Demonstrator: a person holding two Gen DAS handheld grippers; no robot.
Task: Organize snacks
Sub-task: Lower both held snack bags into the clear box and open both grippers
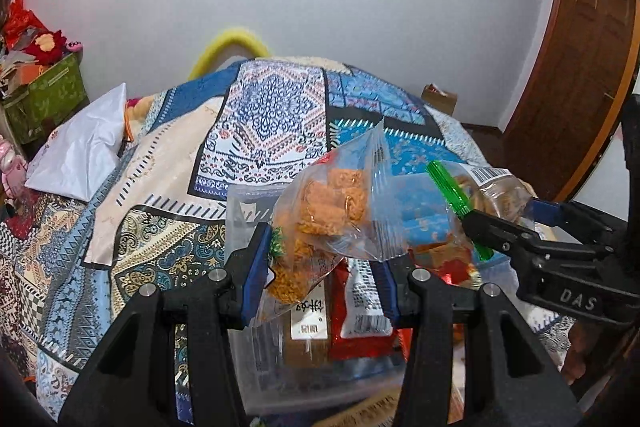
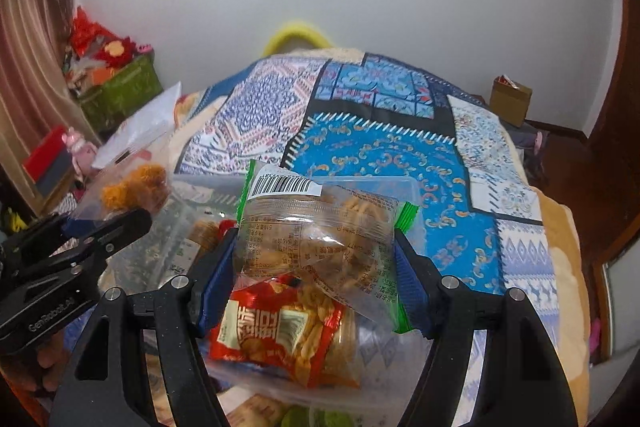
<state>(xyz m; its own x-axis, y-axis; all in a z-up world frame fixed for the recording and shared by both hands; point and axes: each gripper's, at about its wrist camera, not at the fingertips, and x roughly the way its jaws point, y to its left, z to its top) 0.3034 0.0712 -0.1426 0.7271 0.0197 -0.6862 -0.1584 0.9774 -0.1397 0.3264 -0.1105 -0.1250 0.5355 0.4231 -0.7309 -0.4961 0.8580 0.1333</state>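
Our left gripper (image 1: 320, 267) pinches a clear bag (image 1: 336, 203) at frame centre; our right gripper (image 2: 316, 275) clamps the green-edged pack (image 2: 320, 231), centre; both light, crinkly, crushable; we grip seams over the bin (image 1: 280, 379).

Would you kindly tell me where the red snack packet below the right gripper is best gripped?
Probably across its crimped left end, from above: the red snack packet lies flat in the clear bin, and the right gripper already holds the green-edged packet.
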